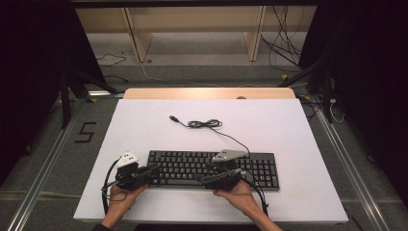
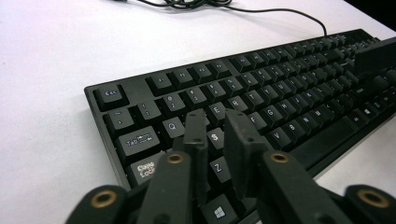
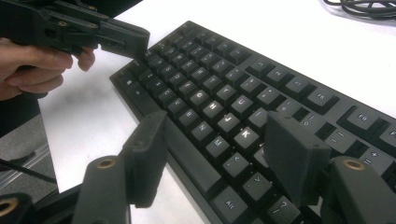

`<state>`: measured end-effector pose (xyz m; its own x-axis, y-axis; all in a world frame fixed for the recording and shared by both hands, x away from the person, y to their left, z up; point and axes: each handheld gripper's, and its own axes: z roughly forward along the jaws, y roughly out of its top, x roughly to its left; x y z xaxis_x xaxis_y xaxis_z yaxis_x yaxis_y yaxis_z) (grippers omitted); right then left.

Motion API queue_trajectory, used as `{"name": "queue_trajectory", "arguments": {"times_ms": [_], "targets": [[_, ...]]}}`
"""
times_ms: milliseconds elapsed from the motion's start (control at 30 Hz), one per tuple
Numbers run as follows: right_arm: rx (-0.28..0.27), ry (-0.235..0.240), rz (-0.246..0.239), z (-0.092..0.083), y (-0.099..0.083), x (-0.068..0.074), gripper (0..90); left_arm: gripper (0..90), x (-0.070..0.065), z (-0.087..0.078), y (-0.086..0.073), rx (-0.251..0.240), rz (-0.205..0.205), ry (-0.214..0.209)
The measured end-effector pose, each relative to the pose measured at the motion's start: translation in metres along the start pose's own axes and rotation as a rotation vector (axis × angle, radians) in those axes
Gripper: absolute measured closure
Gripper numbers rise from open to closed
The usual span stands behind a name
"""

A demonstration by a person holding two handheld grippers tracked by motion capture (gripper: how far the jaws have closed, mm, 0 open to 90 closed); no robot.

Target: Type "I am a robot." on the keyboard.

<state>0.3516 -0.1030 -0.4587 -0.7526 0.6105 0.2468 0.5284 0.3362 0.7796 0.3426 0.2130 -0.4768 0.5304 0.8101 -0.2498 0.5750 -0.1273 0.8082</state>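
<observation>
- Hovering over the keyboard point(image 1: 214, 168) lying on the white table point(image 1: 144, 120), my left gripper point(image 2: 218, 122) is nearly closed, grasping nothing, above letter keys.
- My right gripper point(image 3: 219, 135) is spread wide, grasping nothing; the high view adds the cable point(image 1: 207, 124).

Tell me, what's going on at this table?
A person holds a gripper in each hand over a black keyboard on a white table. The left gripper, jaws nearly together, points at the keys near the keyboard's left end. The right gripper hangs open over the middle keys. The keyboard's cable lies unplugged behind it.
</observation>
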Motion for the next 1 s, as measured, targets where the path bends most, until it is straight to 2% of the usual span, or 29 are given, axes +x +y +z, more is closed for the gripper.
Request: {"name": "queue_trajectory", "arguments": {"times_ms": [133,267,433,1000], "targets": [[-0.003,-0.002,-0.001,-0.001,-0.001,0.001,38.6,86.0,0.000,0.003,0.001,0.017,0.013,0.004],[-0.012,0.000,-0.003,-0.003,-0.001,0.002,37.0,88.8,0.000,0.008,0.002,0.028,0.018,0.008],[-0.027,0.002,-0.005,-0.007,-0.001,0.003,35.9,88.9,0.002,0.013,0.003,0.056,0.015,0.021],[-0.032,0.004,-0.008,-0.013,-0.003,0.005,35.3,88.9,0.004,0.016,0.002,0.090,0.012,0.037]]}}
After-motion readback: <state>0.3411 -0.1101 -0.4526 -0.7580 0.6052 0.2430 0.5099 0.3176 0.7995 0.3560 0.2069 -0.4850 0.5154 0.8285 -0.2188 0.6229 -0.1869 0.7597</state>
